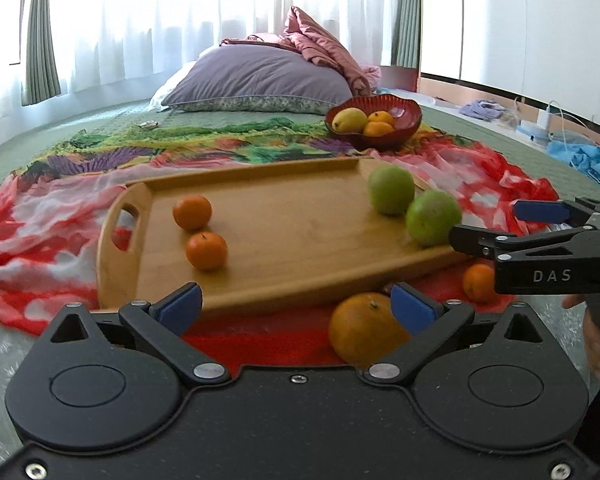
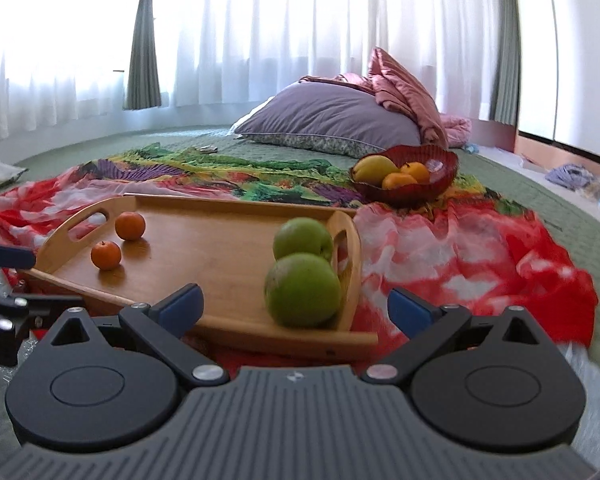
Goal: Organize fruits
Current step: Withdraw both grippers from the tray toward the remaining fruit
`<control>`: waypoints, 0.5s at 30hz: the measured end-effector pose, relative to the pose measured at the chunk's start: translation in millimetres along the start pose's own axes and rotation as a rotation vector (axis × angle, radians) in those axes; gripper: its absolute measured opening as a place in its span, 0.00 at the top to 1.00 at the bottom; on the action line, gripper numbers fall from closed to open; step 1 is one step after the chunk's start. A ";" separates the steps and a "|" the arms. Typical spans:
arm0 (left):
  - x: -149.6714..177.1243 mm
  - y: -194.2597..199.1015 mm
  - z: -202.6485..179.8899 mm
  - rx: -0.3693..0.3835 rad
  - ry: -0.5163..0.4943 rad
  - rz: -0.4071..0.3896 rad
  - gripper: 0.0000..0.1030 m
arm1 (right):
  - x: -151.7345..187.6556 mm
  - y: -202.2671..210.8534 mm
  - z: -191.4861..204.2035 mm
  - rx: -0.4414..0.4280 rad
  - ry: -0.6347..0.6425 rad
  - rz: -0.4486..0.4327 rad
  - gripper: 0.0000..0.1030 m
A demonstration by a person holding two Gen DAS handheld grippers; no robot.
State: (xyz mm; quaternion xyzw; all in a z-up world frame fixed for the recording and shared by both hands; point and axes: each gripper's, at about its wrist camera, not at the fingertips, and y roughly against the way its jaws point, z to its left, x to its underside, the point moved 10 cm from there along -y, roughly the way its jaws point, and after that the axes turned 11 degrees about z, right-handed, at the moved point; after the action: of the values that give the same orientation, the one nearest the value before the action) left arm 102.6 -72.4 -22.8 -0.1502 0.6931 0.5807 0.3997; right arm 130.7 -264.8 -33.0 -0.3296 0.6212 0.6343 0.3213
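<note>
Your left gripper point(image 1: 296, 306) sits low centre in its own view, jaws spread wide, gripping nothing; a large orange citrus fruit point(image 1: 364, 330) lies on the red patterned cloth point(image 1: 28, 236) just beside its right blue pad. Your right gripper point(image 2: 294, 306) is likewise wide open and empty, low centre in the right view. The oblong wooden tray with cut-out handles point(image 1: 284, 232) fills mid-frame: two small orange mandarins point(image 1: 199, 227) at its left end, two green round fruits point(image 1: 414, 204) touching each other at its right end. A smaller orange fruit point(image 1: 478, 282) rests on the cloth, lower right, near the tray. The dark red scalloped bowl point(image 1: 404, 126), upper right of centre, holds a yellow fruit and two oranges.
</note>
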 end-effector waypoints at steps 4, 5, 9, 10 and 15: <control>9.1 -3.0 -5.0 -0.002 0.001 -0.003 0.02 | 14.8 -1.5 -2.4 0.010 -0.013 -0.007 0.00; 11.2 -3.6 -6.5 -0.004 0.000 -0.005 0.02 | 18.9 -2.1 -2.1 0.011 -0.008 -0.004 0.00; 17.2 -6.7 -10.0 -0.021 0.001 -0.007 0.02 | 29.4 -4.4 -0.5 0.015 0.013 -0.006 0.00; 18.8 -7.2 -11.1 -0.025 0.003 -0.008 0.02 | 30.2 -4.2 0.3 0.013 0.019 -0.020 0.00; 25.6 -11.3 -17.8 -0.017 0.016 -0.010 0.02 | 36.5 -5.8 2.0 0.028 0.021 -0.043 0.00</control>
State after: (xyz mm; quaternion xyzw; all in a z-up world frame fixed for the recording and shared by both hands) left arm 87.2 -85.4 -49.1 -0.1615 0.6906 0.5834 0.3958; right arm 114.3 -262.8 -66.1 -0.3451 0.6259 0.6151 0.3329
